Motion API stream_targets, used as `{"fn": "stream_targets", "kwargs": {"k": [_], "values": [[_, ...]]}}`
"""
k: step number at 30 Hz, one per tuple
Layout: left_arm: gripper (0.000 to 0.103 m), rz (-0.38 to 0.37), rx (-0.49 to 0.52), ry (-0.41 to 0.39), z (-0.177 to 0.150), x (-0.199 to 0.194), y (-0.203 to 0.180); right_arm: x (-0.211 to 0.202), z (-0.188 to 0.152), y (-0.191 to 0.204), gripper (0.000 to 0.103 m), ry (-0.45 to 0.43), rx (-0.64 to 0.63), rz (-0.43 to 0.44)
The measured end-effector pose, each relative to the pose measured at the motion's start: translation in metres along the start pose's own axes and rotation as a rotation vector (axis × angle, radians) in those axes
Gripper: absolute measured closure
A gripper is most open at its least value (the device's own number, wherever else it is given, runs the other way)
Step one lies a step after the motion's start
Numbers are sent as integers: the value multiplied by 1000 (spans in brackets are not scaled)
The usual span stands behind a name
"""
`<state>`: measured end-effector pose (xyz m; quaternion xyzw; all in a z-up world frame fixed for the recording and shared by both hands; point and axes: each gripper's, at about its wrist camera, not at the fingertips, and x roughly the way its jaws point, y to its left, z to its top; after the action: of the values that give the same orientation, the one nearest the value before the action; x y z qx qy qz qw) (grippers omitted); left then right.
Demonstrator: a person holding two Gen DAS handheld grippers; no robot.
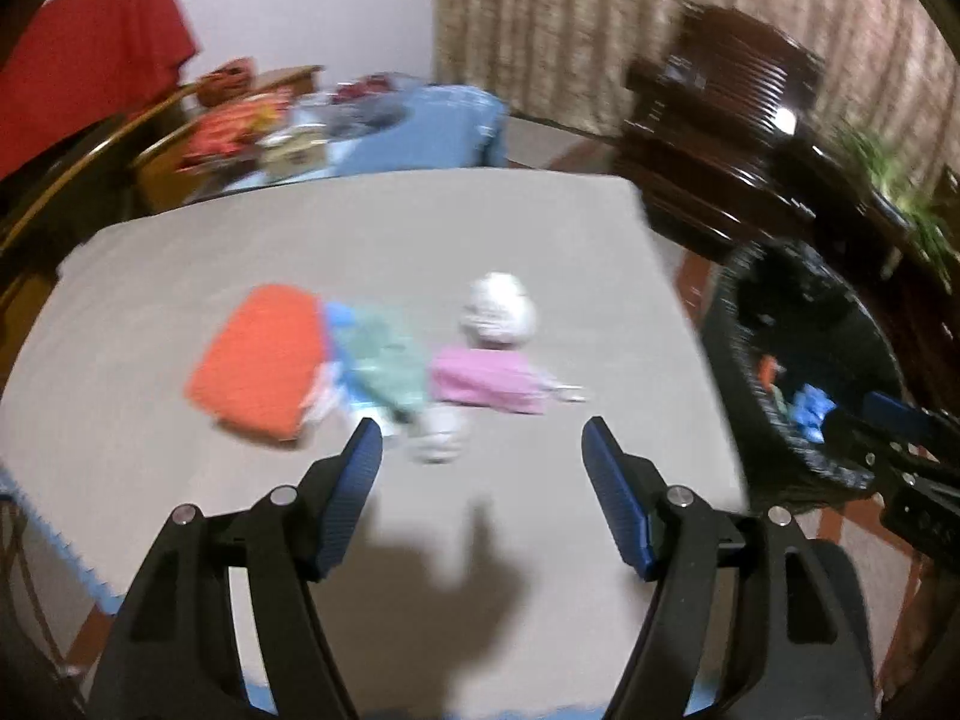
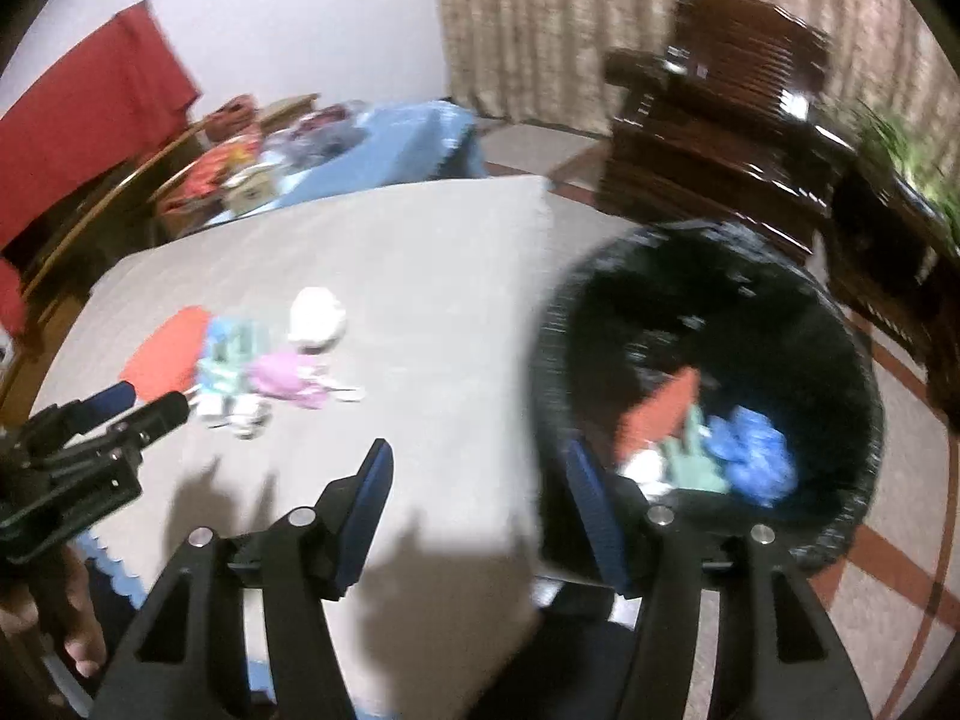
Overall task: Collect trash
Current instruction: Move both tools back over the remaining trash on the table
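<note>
Grey cloth covered the table (image 1: 372, 228), and both views were smeared by motion blur, so edges everywhere ran soft. On the cloth lay a loose cluster of trash: an orange packet (image 1: 255, 360), a pale green and blue wrapper (image 1: 384, 360) touching its right side, a pink wrapper (image 1: 480, 384) beside that, a crumpled white wad (image 1: 498, 309) just behind the pink one, and a smaller white scrap (image 1: 438, 438) at the near edge of the group. What any wrapper once held could not be read.

Beside the table's right edge stood a black-lined bin (image 2: 840, 360). Inside it lay an orange piece (image 2: 660, 408), a greenish piece (image 2: 696, 462) and a crumpled blue piece (image 2: 750, 456), with something white partly hidden behind the right gripper's finger.

The left gripper (image 1: 480, 450) hung over the near part of the table with its blue-padded jaws standing apart and nothing between them; the small white scrap showed just beyond its left fingertip. The right gripper (image 2: 480, 468) straddled the table's edge and the bin's near rim, jaws likewise apart and empty. Each tool appeared at the edge of the other's view, cut off by the frame.

Behind, a dark wooden chair (image 1: 720, 120) stood before a beige curtain (image 1: 570, 30), and a second table with a blue cloth (image 1: 420, 126) carried clutter too blurred to name. A hand (image 2: 72, 618) showed at the lower left of the right view, mostly cropped.
</note>
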<state>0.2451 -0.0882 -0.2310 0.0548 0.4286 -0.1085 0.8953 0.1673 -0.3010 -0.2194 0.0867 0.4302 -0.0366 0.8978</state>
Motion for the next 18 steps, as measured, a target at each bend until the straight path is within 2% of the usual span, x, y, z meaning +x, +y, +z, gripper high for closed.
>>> {"fn": "stream_targets", "kwargs": {"k": [8,13,18], "values": [[35,84,-112,-34,-10,-21,98,10,8,80,43,-9,-100,51],[35,97,-145,-36,-15,-17,127,27,13,106,43,3,-132,56],[35,89,-146,-24,-17,0,141,45,15,122,43,13,-144,51]]}}
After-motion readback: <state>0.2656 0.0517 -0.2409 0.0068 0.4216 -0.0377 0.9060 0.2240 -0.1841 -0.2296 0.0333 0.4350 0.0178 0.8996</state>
